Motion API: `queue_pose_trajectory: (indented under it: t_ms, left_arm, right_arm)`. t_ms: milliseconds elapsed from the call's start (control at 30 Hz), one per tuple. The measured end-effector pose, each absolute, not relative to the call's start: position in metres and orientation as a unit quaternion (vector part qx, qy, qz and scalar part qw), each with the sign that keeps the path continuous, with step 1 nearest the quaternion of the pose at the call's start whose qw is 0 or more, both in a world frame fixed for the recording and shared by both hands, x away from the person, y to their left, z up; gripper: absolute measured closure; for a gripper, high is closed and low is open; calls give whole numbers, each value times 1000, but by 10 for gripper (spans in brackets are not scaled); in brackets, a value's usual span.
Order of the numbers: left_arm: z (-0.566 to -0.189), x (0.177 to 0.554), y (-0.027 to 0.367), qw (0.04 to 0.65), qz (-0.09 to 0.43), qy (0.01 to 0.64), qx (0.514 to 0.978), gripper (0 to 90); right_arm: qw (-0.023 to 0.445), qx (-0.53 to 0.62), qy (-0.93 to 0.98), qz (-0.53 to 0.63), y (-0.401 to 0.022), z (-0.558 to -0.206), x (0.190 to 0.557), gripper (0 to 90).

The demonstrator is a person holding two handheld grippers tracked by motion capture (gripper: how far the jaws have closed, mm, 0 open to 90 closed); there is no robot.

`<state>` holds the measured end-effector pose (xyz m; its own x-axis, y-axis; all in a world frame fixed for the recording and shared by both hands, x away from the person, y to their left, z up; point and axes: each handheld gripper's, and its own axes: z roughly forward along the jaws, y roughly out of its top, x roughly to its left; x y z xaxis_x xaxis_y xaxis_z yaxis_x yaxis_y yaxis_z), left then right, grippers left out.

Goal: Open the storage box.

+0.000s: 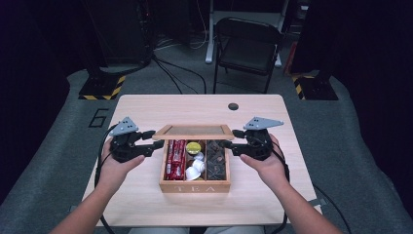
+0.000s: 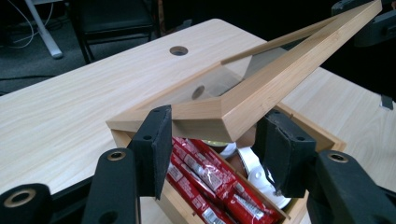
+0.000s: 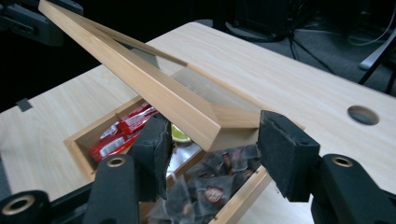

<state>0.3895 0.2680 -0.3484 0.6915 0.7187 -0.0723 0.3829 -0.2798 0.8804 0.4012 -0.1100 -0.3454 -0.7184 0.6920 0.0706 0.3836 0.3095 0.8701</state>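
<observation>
Two hand-held grippers, left gripper point(image 1: 155, 138) and right gripper point(image 1: 228, 139), are tilting up a glass-paned wooden lid point(image 1: 193, 131) above the tea box point(image 1: 195, 186) mid-desk point(image 1: 146, 109). Jaws are bracketing its front corners, contact unclear. The lid seems light, rigid, fragile; the frame corners suit gripping.

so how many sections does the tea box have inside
3, side by side in the box: red packets on the left, pods in the middle, dark tea bags on the right. The raised lid hides their far ends.
</observation>
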Motion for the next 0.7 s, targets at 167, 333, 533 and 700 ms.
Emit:
queue_pose_trajectory:
  t_ms: [167,333,533,700]
  left_arm:
    - [-342,400,271,503,159,366,766,480]
    - [-338,405,273,509,155,370,762,493]
    - [-335,408,273,508,157,370,762,499]
    - [-334,410,272,507,160,371,761,501]
  right_arm:
    - [169,337,790,483,-109,-339,410,452]
    - [175,341,790,479,-109,-338,421,471]
    - [183,342,788,478,-110,-341,428,523]
    - [206,334,795,463,-106,-345,432,560]
